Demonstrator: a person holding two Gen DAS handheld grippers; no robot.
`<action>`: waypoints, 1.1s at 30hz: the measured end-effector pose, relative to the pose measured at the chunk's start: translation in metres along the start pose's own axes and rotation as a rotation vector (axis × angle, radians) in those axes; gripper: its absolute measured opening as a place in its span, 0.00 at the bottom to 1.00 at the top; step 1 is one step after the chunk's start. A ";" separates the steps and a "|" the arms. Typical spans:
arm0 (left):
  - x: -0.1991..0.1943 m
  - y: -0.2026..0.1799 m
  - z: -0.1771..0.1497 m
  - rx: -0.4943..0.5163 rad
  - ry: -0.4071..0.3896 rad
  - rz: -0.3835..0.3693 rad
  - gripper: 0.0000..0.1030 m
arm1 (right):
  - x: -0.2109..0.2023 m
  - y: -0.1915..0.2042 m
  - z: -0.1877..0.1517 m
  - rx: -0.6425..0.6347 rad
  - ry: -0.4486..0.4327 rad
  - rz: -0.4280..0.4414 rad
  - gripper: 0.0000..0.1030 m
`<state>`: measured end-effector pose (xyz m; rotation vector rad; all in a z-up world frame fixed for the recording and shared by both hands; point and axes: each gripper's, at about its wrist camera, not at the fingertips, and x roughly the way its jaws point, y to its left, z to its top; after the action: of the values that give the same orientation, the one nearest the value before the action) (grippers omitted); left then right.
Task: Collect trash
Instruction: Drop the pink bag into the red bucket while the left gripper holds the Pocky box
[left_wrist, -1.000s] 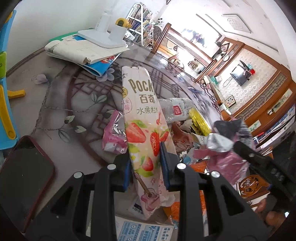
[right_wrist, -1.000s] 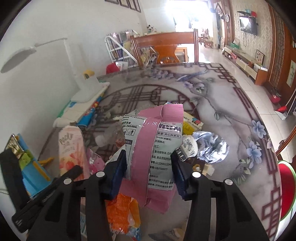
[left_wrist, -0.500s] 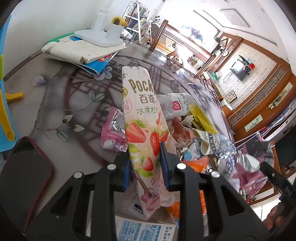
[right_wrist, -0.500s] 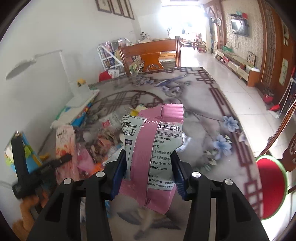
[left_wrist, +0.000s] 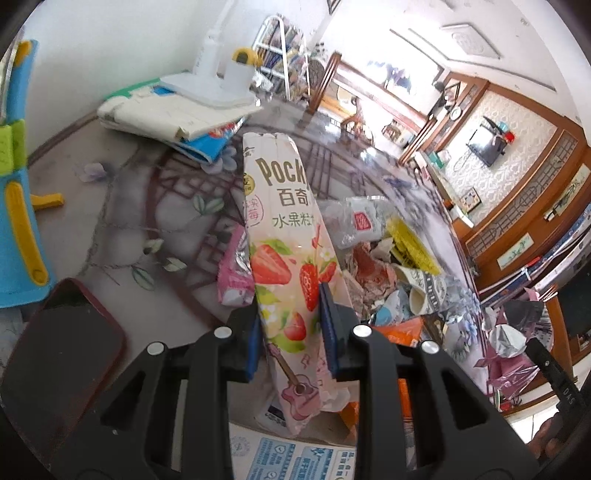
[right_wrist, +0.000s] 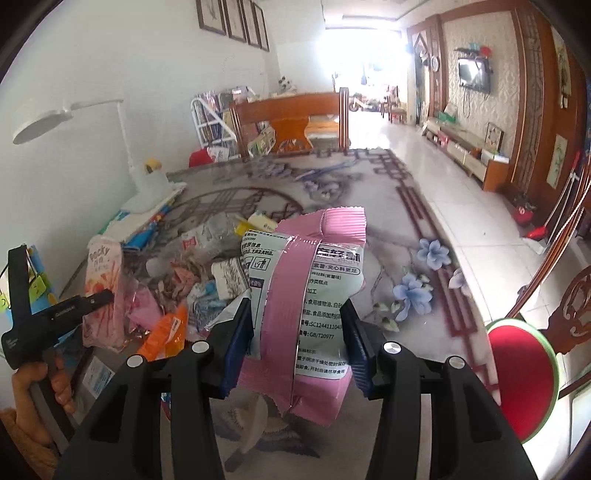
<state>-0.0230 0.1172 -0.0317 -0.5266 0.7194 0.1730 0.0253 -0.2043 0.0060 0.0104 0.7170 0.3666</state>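
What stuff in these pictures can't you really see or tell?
- Left wrist view: the Pocky wrapper held in the left gripper hides the trash pile behind it.
- Left wrist view: the printed sheet is cut off by the bottom edge.
- Right wrist view: the pink snack bag in the right gripper has print too small to read.
- No trash bin shows in either view.

The counter (right_wrist: 369, 192) was glossy, its printed floral top throwing back window glare. The Pocky wrapper (left_wrist: 284, 236) looked like thin plastic film with a soft sheen, creased along its edges. The pink snack bag (right_wrist: 310, 288) was shiny film with a ribbed, crimped top seal and a silvery inside. Each hand-held gripper, left (left_wrist: 288, 325) and right (right_wrist: 297, 332), was matt black plastic with bright metal screw heads and blue pads. The chair back (right_wrist: 288, 110) was polished wood, the floor (right_wrist: 454, 184) smooth, gleaming tile.
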 end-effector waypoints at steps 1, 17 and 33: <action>-0.005 0.000 0.000 0.006 -0.019 0.007 0.25 | -0.002 -0.001 0.001 0.003 -0.012 0.001 0.45; -0.059 -0.084 -0.037 0.081 -0.096 -0.082 0.25 | -0.028 -0.040 0.005 0.101 -0.093 0.018 0.45; -0.046 -0.177 -0.075 0.204 0.003 -0.176 0.25 | -0.059 -0.110 -0.006 0.213 -0.140 -0.017 0.45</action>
<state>-0.0424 -0.0720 0.0227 -0.3923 0.6808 -0.0656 0.0160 -0.3279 0.0244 0.2292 0.6145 0.2692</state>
